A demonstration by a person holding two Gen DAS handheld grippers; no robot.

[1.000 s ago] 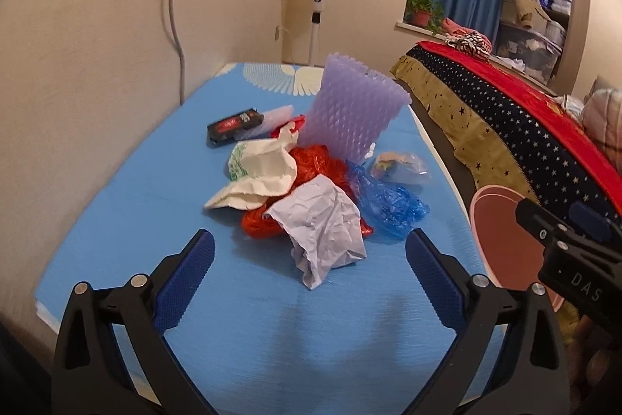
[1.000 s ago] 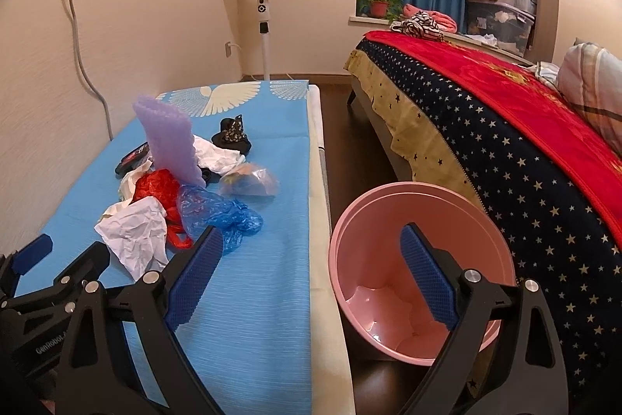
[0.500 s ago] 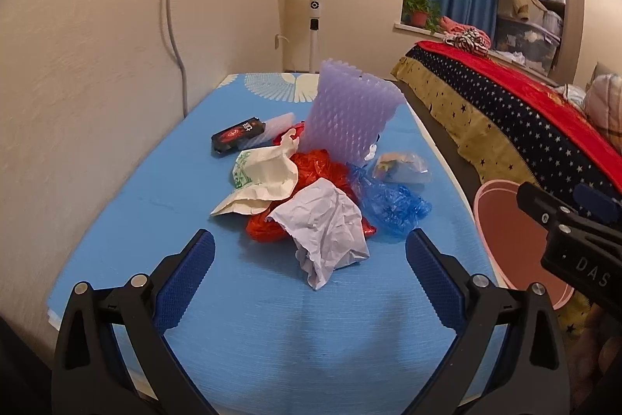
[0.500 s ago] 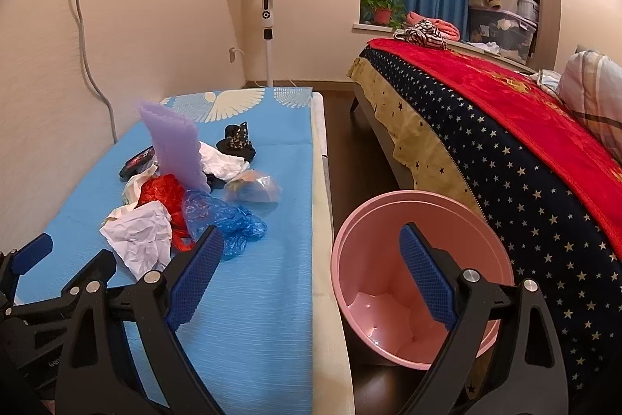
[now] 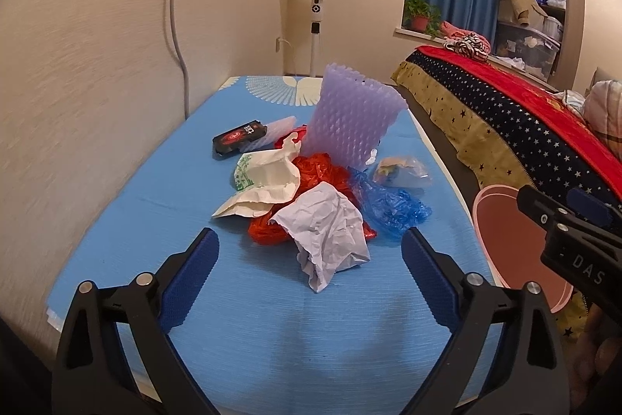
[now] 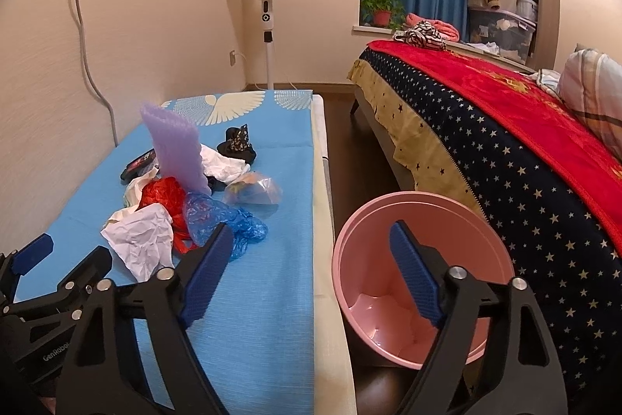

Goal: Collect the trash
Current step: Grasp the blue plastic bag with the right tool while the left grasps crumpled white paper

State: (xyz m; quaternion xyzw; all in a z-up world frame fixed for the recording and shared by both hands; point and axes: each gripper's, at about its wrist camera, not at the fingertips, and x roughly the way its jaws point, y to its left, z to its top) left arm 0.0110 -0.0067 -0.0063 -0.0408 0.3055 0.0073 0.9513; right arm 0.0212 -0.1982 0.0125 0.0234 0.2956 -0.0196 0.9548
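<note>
Both claws hang wide with nothing between the pads — my left claw (image 5: 309, 267) and right claw (image 6: 311, 269) are each closing. Crumpled white paper (image 5: 326, 232) tops the trash heap on the blue worktop (image 5: 155, 205); beside it the pink bin (image 6: 420, 212) sits empty.

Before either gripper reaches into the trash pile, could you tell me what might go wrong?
1. The crumpled white paper overlaps the red plastic bag, so gripping it may drag the bag.
2. The upright purple foam sheet stands in the pile and could topple.
3. The pink bin sits below the blue mat's edge; light pieces might miss it.
</note>
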